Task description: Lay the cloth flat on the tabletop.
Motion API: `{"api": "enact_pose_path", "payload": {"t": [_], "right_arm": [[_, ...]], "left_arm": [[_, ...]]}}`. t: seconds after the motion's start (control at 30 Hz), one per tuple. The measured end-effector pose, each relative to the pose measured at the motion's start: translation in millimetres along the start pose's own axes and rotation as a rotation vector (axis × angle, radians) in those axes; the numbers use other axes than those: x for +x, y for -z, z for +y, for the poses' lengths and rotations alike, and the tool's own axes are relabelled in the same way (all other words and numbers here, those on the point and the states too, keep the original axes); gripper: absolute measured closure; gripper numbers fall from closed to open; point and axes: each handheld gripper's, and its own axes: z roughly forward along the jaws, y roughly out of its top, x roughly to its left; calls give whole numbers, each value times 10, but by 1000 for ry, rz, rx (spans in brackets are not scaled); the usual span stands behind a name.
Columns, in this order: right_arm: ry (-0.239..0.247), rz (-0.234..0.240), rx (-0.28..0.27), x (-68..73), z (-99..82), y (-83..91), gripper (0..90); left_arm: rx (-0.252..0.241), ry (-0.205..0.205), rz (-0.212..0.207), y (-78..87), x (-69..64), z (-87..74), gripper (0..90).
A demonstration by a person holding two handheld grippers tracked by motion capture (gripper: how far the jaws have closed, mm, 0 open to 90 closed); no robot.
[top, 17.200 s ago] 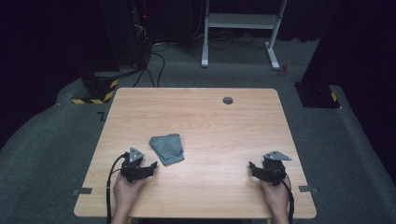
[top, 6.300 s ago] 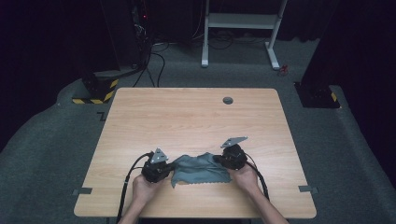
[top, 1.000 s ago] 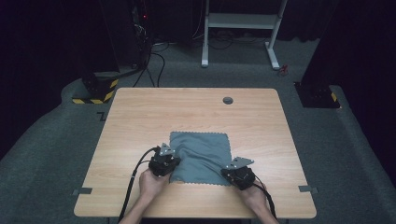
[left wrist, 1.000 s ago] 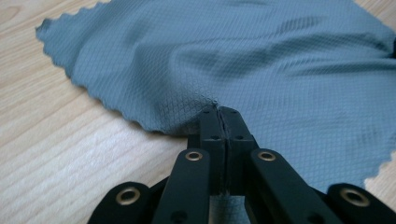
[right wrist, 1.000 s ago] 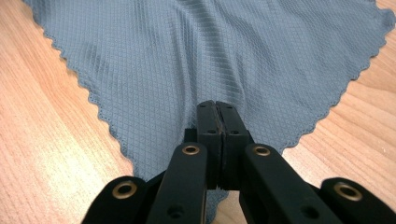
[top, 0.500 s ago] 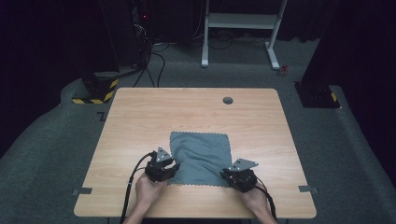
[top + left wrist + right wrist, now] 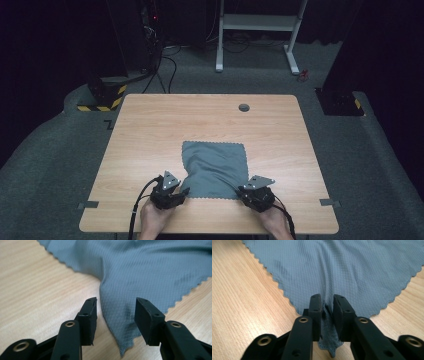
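Grey cloth (image 7: 216, 169) flat on table (image 7: 150, 130), left gripper (image 7: 115, 312) jaws just spread around its corner, right gripper (image 7: 327, 308) jaws pinching a fold.

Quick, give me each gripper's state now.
Left gripper: open, jaws just opening, cloth corner lying loose between them.
Right gripper: shut on the cloth's corner.

Grey cloth (image 7: 216, 169) on wooden table (image 7: 150, 135)

Two matte-black handheld tongs: left tongs (image 7: 184, 190) and right tongs (image 7: 239, 190), each w/ a grey three-cornered plate on top and a black cable trailing toward the near edge. Close up: blocky black pads (image 7: 90, 312) w/ small screw holes, brass-coloured rivets along the arms. Hands bare, no sleeves visible.
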Motion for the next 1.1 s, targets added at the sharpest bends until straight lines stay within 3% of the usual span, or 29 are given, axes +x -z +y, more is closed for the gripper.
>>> {"api": "enact_pose_path", "payload": {"t": [0.13,0.33,0.43,0.47,0.6,0.73,0.87,1.03,1.1], "right_arm": [[10,-15,5,1,-8,10,873],[51,-6,31,48,-34,71,892],[37,12,27,33,-72,102,884],[33,21,24,17,-76,104,881],[16,25,-8,-8,-96,93,826],[-6,7,-29,-66,-76,114,770],[-69,-20,-73,-187,-66,117,757],[-107,-17,-88,-253,-53,72,733],[-100,-25,-65,-242,-41,50,719]], "left_arm": [[11,-8,6,2,-1,-9,513],[13,-22,7,24,-44,-27,511],[40,-6,-15,37,-49,-3,503],[28,0,-22,51,-25,8,495],[-2,79,-61,16,92,85,497],[6,103,-37,-154,236,244,495],[-3,144,-15,-276,355,360,504],[24,120,45,-383,420,435,530],[29,109,54,-399,416,435,558]]}}
